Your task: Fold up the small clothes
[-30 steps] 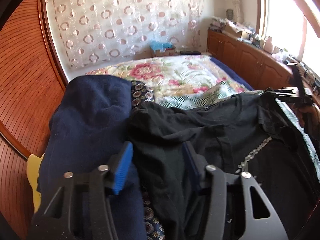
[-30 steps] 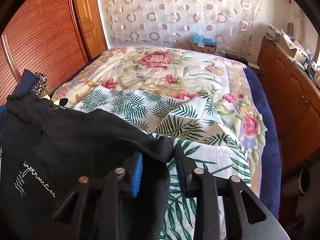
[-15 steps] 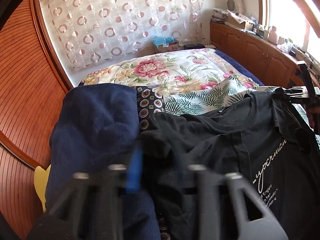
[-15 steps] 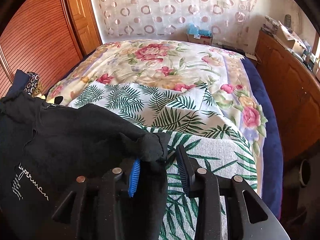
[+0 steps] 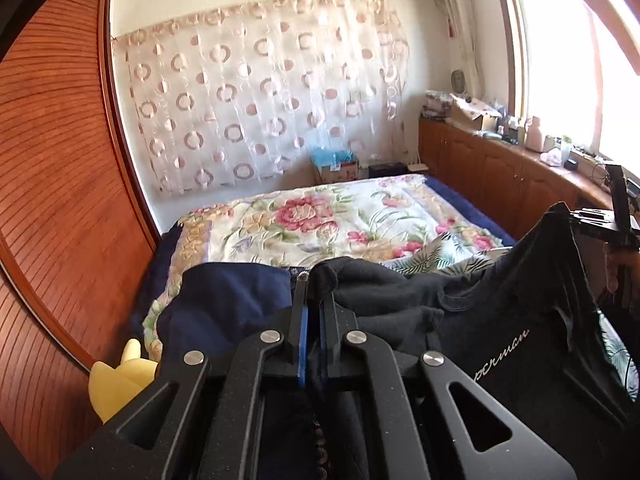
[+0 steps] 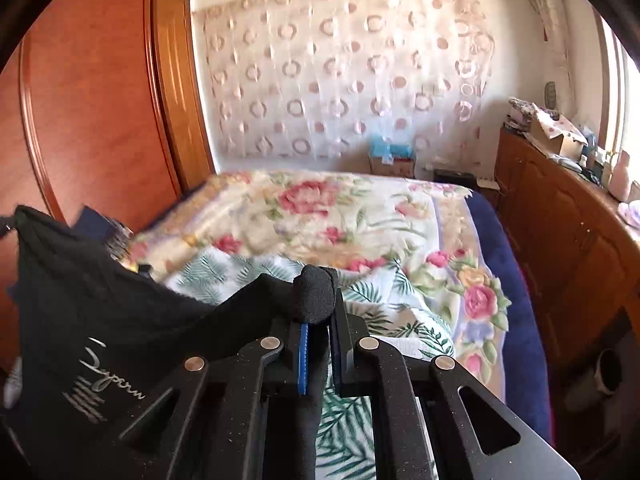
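The left tongs (image 5: 311,308) have just closed tight on a bunched edge of the black T-shirt (image 5: 520,344), cloth pinched between the blue pads. The right tongs (image 6: 318,312) have just closed too, with a rolled knob of the same shirt poking out above their tips. The shirt hangs slung between the two, sagging in the middle over the near end of the bed (image 6: 494,240), its white script print facing up.

It looks light, limp and thin: it will droop and swing rather than hold a shape, and a bunched pinch may slip. Shoulder seams or hem corners seem the better holds.

Beside it on the bed's left edge lies a navy garment (image 5: 224,304), near a yellow toy (image 5: 116,380). The bed carries a soft floral quilt (image 6: 360,216) and a palm-leaf sheet (image 6: 360,420). A wooden wardrobe (image 5: 60,200) stands left, low cabinets (image 6: 568,240) right, and a circle-patterned curtain (image 5: 260,100) behind.
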The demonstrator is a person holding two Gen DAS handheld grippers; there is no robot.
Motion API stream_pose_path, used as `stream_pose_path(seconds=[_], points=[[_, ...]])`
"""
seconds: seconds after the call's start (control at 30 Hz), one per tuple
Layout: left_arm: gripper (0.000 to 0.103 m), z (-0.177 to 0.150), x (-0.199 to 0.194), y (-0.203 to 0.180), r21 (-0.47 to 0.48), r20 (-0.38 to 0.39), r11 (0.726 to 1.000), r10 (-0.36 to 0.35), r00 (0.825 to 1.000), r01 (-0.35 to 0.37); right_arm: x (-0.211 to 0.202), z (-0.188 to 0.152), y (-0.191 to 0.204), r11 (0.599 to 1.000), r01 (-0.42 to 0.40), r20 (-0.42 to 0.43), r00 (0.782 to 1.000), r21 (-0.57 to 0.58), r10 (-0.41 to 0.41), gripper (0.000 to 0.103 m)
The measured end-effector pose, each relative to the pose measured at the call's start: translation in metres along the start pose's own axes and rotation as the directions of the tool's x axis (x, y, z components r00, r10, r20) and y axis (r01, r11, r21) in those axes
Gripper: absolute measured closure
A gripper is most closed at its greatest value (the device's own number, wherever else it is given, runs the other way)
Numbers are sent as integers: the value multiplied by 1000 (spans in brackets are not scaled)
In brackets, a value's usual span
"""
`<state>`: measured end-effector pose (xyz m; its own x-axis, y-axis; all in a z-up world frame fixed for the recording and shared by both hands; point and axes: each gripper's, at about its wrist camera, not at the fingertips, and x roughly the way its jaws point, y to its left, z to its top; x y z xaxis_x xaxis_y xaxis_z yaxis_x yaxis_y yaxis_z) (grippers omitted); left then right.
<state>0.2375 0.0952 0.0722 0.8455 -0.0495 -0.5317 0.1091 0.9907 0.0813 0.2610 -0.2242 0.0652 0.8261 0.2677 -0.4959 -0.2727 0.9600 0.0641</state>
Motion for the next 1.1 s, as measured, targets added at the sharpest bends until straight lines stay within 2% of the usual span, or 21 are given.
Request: stream_pose_path(seconds=[0.23, 0.4, 0.6, 0.73, 0.87, 0.97, 1.1], points=[[98, -24, -52, -13, -13, 43, 998, -55, 998, 55, -61, -27, 16, 999, -24, 26, 999, -43, 26, 95], [98, -66, -103, -29, -14, 76, 997, -79, 994, 81, -114, -64, 17, 998, -49, 36, 998, -45, 51, 95], [98, -116, -154, -27, -58, 87, 994, -89, 992, 95, -181, -114, 17, 999, -51, 21, 998, -14, 52, 95], [98, -145, -174, -23, -81, 73, 992, -91, 993, 97, -225, -145, 23, 998, -63, -5, 998, -17, 63, 95], [98, -168, -184, -23, -113, 42, 988, -105, 994, 109, -257, -159, 28, 997, -79, -34, 996, -4, 79, 95], [98, -186, -188, -28, -95, 2, 990, -102, 995, 102, -270, -163, 34, 993, -120, -43, 992, 10, 121, 95], [98, -207, -182, -32, -92, -64, 992, -92, 994, 86, -266, -182, 37, 992, -126, -97, 987, 9, 126, 95]])
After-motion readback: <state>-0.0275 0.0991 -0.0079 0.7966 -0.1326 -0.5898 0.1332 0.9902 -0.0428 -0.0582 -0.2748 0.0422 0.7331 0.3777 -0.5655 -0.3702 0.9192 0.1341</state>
